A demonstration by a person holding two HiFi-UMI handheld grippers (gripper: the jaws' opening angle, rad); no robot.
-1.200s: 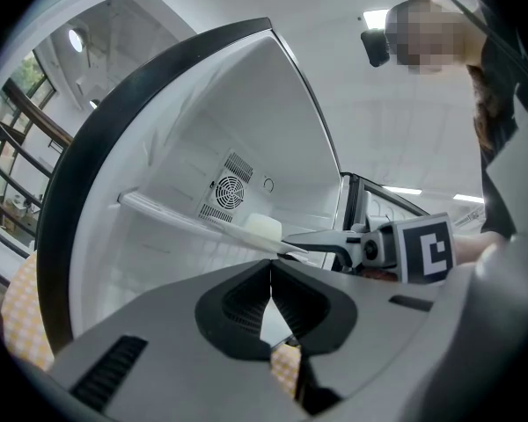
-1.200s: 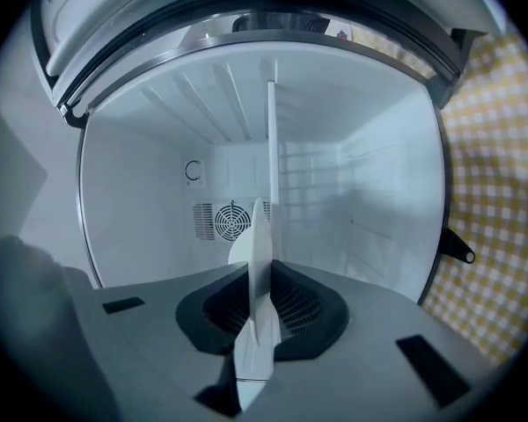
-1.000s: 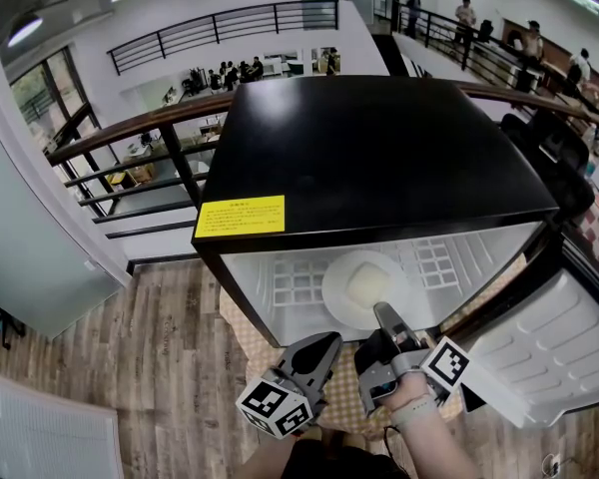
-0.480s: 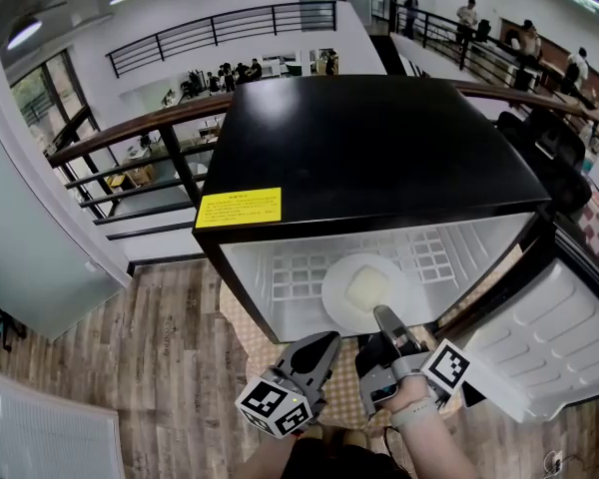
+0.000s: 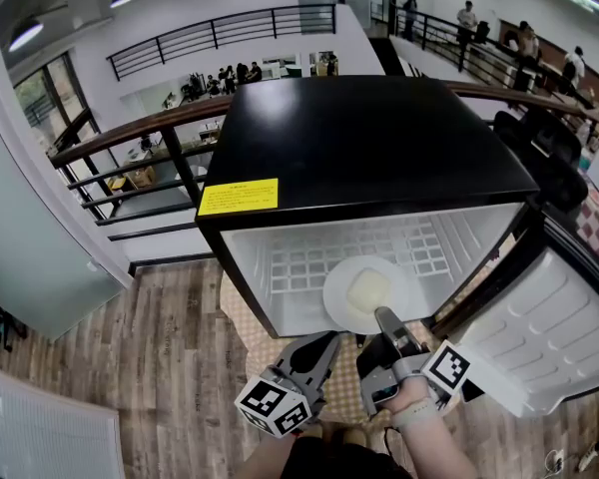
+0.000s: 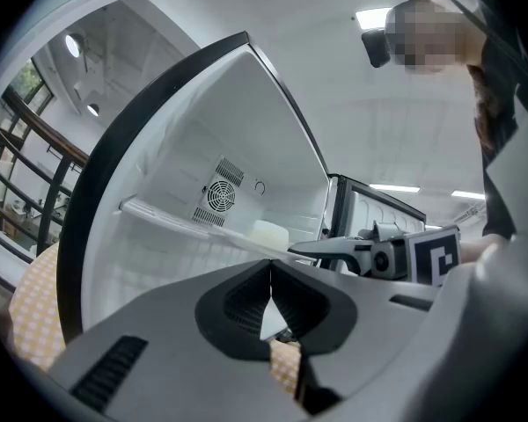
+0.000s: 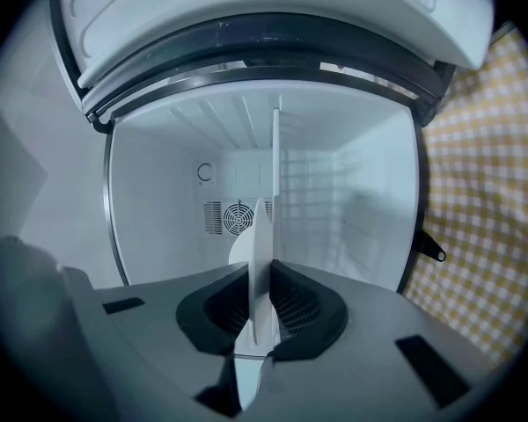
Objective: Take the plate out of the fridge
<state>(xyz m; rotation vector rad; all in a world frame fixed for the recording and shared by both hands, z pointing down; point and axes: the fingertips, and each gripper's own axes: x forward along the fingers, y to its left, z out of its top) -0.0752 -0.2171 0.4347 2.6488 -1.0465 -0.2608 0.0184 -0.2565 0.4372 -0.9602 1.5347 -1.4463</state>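
Observation:
A white plate (image 5: 341, 297) carrying a pale block of food (image 5: 369, 289) lies on the wire shelf inside the open black fridge (image 5: 369, 148). My right gripper (image 5: 384, 319) is shut on the plate's near rim. In the right gripper view the plate (image 7: 262, 236) stands edge-on between the pads. My left gripper (image 5: 327, 341) hangs just left of the right one, outside the fridge opening, shut with nothing in it. The left gripper view has its closed tips (image 6: 271, 275), the right gripper (image 6: 334, 249) and the food block (image 6: 270, 233).
The white-lined fridge door (image 5: 549, 327) hangs open to the right. A yellow checked cloth (image 5: 245, 329) lies under the fridge on a wooden floor. A yellow label (image 5: 238, 196) is stuck on the fridge top. Dark railings (image 5: 130, 138) run behind, with people in the distance.
The plate and the right gripper have come slightly outward from the fridge. The left gripper has stayed in place.

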